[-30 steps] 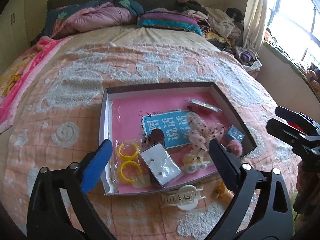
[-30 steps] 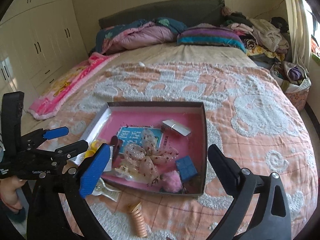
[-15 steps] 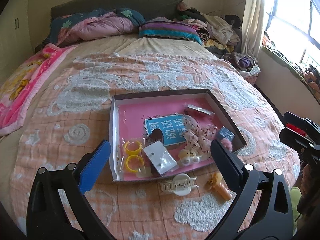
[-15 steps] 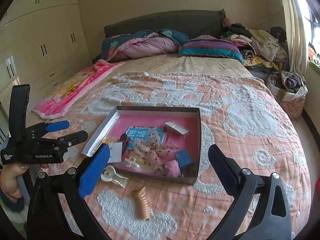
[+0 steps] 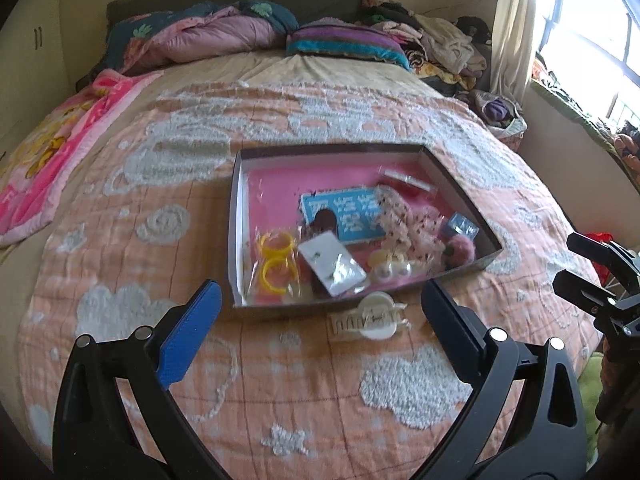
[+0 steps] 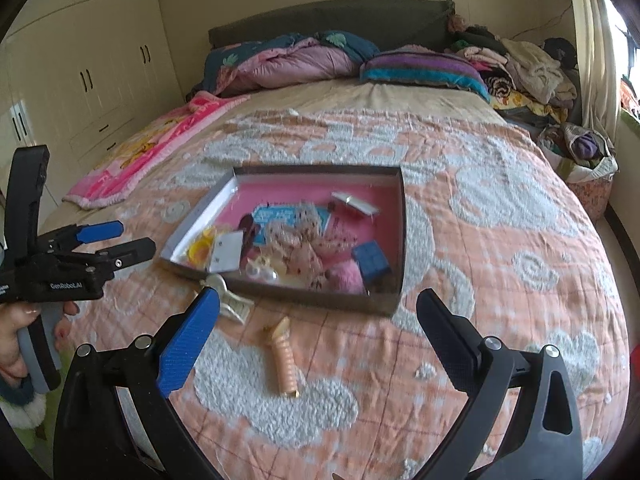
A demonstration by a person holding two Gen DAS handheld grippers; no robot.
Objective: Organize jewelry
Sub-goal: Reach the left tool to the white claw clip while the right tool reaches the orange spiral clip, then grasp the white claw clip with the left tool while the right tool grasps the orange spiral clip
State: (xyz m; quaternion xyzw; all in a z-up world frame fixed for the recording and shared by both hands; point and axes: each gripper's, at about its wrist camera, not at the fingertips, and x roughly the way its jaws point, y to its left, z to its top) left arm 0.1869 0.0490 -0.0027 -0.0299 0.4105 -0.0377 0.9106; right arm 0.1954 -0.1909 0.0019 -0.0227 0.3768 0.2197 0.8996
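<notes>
Both grippers hang above the near end of a bed [image 6: 500,208] covered by an orange-and-white quilt, and neither holds anything. The left gripper [image 5: 320,328] has its jaws spread wide, with bare quilt between them; in the right wrist view it shows at nine o'clock, gripped by a hand [image 6: 16,336]. The right gripper [image 6: 318,332] is just as widely parted and empty; it appears at the three o'clock edge of the left wrist view.

The shallow box [image 5: 236,216] with a pink floor lies flat on the quilt near the middle of the bed, at twelve o'clock from both grippers. Inside it lie two yellow rings [image 5: 276,260] in a clear bag near the left wall, a white card [image 5: 334,266] beside them, a blue printed card [image 5: 352,216] further back, a spotted fabric bow [image 6: 304,248], a pink pompom [image 6: 346,276] and a small blue box [image 6: 372,260] toward the right wall.

Two pieces lie on the quilt outside the box. A cream claw clip [image 5: 370,318] rests just beside its near wall. A peach ridged hair clip [image 6: 282,354] lies nearer to the right gripper, between its fingers in that view, apart from the box.
</notes>
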